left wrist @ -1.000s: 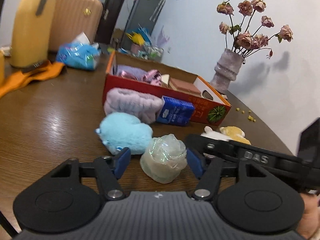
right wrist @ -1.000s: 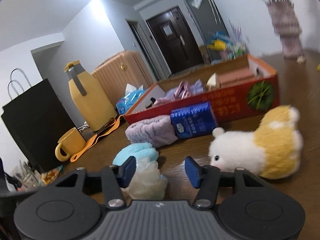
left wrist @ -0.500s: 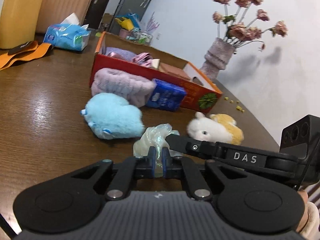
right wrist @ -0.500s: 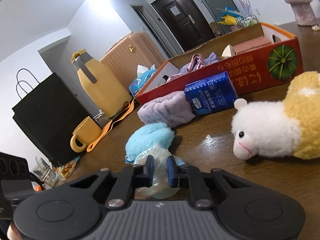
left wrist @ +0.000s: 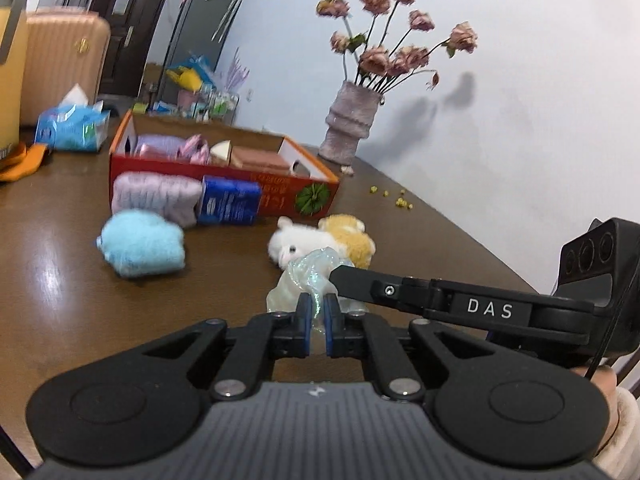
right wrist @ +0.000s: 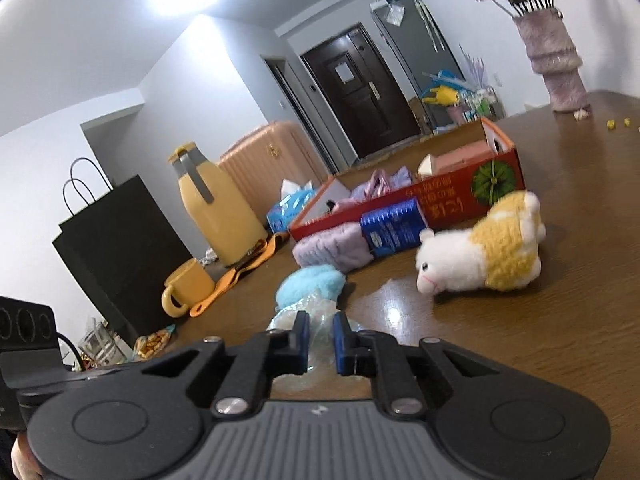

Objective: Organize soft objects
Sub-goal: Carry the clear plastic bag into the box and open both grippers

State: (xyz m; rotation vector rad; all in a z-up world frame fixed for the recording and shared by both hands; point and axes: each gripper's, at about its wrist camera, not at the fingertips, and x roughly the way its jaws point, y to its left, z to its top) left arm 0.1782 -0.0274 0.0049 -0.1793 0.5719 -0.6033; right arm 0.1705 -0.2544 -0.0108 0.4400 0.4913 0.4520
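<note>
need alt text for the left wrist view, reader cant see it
The left gripper is shut on a crinkly translucent bag that the right gripper also holds. Beyond on the brown table lie a blue plush, a white-and-yellow plush and a red box.

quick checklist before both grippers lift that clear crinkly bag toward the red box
1. Left gripper shut on the clear bag: ok.
2. Right gripper shut on the same bag: ok.
3. Bag free of the table: cannot tell.
4. White and yellow plush clear of the bag: cannot tell; they overlap in the left wrist view.
5. Blue plush just behind the bag, may get dragged: cannot tell.
6. Open room in the red box: cannot tell; several items already lie inside.
</note>
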